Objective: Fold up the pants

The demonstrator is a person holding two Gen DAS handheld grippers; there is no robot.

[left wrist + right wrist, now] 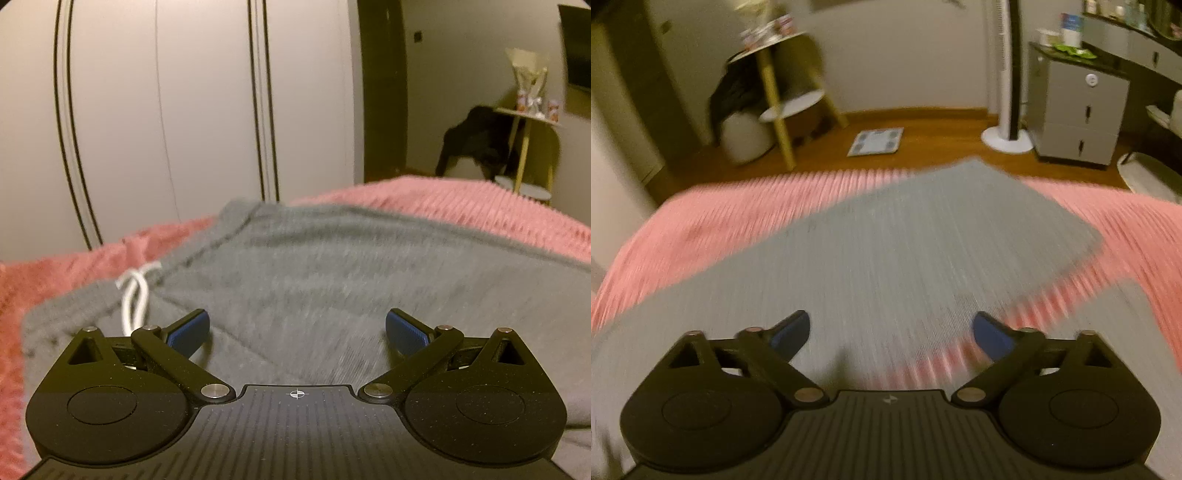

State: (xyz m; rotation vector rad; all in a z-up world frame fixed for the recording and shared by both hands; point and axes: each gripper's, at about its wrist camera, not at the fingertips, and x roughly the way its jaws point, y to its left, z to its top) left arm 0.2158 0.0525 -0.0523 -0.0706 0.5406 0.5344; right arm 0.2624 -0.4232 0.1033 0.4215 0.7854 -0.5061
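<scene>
Grey sweatpants (314,266) lie spread on a pink ribbed blanket (461,206). Their waistband with a white drawstring (135,295) is at the left in the left wrist view. My left gripper (297,328) is open and empty, just above the fabric near the waist. In the right wrist view the pants (886,251) stretch away, one leg end reaching toward the far blanket edge. My right gripper (890,332) is open and empty, low over the pants; this view is blurred by motion.
A pale wardrobe (166,110) stands beyond the bed. A small yellow-legged side table (779,96) with dark clothing (476,144), a floor scale (877,142), a tower fan (1008,74) and a grey drawer cabinet (1078,114) stand on the wooden floor past the blanket (738,218).
</scene>
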